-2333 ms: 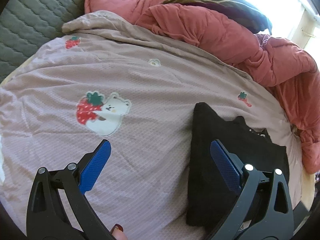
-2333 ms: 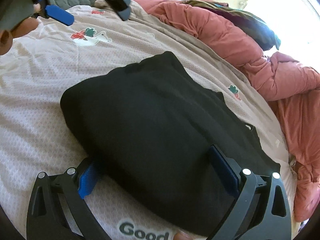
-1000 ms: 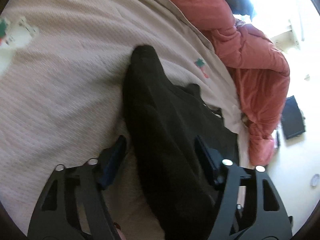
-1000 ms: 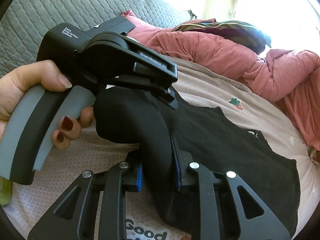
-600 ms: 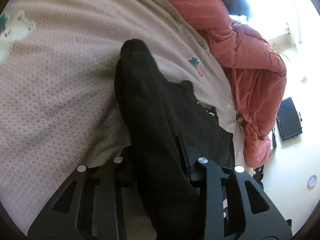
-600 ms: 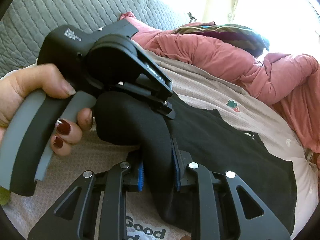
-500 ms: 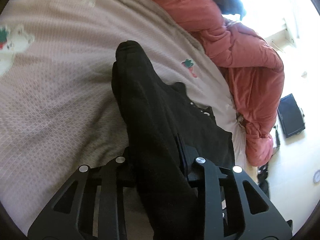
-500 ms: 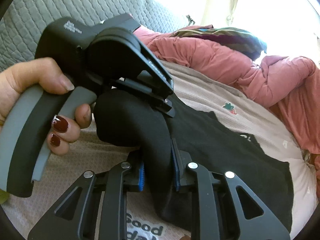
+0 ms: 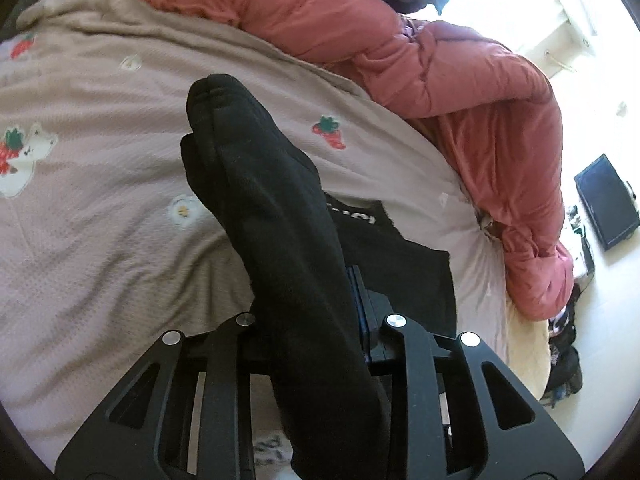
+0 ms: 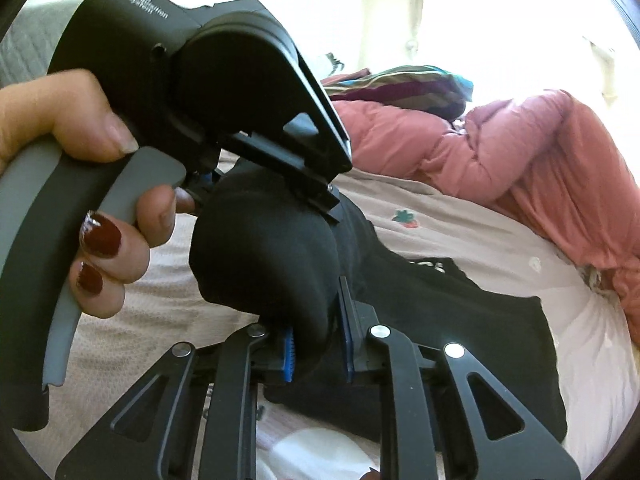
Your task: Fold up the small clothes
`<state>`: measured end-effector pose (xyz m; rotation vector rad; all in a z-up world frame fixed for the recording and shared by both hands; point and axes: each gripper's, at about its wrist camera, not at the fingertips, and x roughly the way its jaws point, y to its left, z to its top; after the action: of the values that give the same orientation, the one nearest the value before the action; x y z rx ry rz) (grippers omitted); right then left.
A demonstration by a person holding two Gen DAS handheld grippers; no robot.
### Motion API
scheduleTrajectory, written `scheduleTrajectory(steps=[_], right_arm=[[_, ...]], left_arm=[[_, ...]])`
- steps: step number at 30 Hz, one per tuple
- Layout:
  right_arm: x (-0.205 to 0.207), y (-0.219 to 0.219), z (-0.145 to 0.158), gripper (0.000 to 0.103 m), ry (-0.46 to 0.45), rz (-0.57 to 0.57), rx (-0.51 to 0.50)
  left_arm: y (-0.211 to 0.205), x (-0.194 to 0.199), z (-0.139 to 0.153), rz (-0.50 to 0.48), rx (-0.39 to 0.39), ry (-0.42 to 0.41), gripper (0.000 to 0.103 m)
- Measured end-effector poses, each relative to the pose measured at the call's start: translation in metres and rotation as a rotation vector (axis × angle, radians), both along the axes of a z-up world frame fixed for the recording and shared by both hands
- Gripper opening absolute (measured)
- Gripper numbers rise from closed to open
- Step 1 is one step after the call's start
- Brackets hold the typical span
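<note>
**Both grippers pinch 1 edge of the black garment and raise it off the bed**

Because a fold needs 1 edge carried over the rest of the cloth, the black garment (image 9: pixel 280 240) is held along a single side by 2 grippers at once. The left gripper (image 9: pixel 310 312) is pressed together on a thick bunch of the fabric, which runs up between its pads and stands out ahead of them as a rounded ridge. The right gripper (image 10: pixel 318 344) has just been closing, and its blue pads (image 10: pixel 289 354) squeeze another bunch of the same cloth; the jaws stand narrow with the garment filling the gap.

In the right wrist view the left gripper sits just above and beyond the right one, with the person's hand (image 10: pixel 80 184) wrapped round its grey handle. The 2 grips are near each other on the same edge, which I judge keeps that edge straight while it travels.

The lower part of the garment, with a line of white lettering (image 10: pixel 426 266), lies flat on the pale bedsheet (image 9: pixel 100 200) printed with strawberries. A pink duvet (image 9: pixel 440 60) is heaped along the far side, well apart from the cloth.

The lifted edge likely goes across toward the flat part next; slack fabric could slump if the grips drift apart.
</note>
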<state>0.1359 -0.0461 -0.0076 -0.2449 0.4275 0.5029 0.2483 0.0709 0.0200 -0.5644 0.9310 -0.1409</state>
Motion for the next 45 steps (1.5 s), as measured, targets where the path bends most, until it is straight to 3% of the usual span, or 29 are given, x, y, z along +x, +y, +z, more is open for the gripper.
scheduleTrajectory(steps=[11, 20, 29, 31, 32, 33, 34, 37, 41, 45], right_arm=[[-0.007, -0.051, 0.006, 0.015, 0.014, -0.046, 0.1], [-0.006, -0.099, 0.008, 0.014, 0.023, -0.094, 0.133], [0.009, -0.143, -0.01, 0.014, 0.16, -0.16, 0.239], [0.012, -0.149, -0.016, 0.014, 0.206, -0.168, 0.263], [0.015, -0.149, -0.017, 0.014, 0.221, -0.171, 0.271], [0.018, -0.153, -0.021, 0.014, 0.25, -0.181, 0.29], [0.021, -0.157, -0.023, 0.015, 0.27, -0.19, 0.302], [0.03, -0.173, -0.036, 0.015, 0.362, -0.24, 0.369], [0.031, -0.19, -0.049, 0.015, 0.455, -0.276, 0.445], [0.024, -0.196, -0.051, 0.023, 0.513, -0.266, 0.477]], left_arm=[[-0.06, -0.001, 0.024, -0.038, 0.1, -0.008, 0.018], [-0.106, 0.006, 0.029, -0.077, 0.106, -0.001, 0.018], [-0.155, 0.027, 0.006, -0.126, 0.154, 0.052, 0.019], [-0.159, 0.031, 0.0, -0.13, 0.159, 0.064, 0.022], [-0.16, 0.033, -0.001, -0.131, 0.15, 0.065, 0.036], [-0.159, 0.033, -0.002, -0.134, 0.123, 0.066, 0.064], [-0.156, 0.031, -0.002, -0.126, 0.093, 0.061, 0.073], [-0.143, 0.021, 0.008, -0.125, -0.014, -0.012, 0.076], [-0.118, 0.005, 0.022, -0.068, 0.039, -0.071, 0.071], [-0.094, -0.006, 0.008, -0.014, 0.108, -0.03, 0.067]])
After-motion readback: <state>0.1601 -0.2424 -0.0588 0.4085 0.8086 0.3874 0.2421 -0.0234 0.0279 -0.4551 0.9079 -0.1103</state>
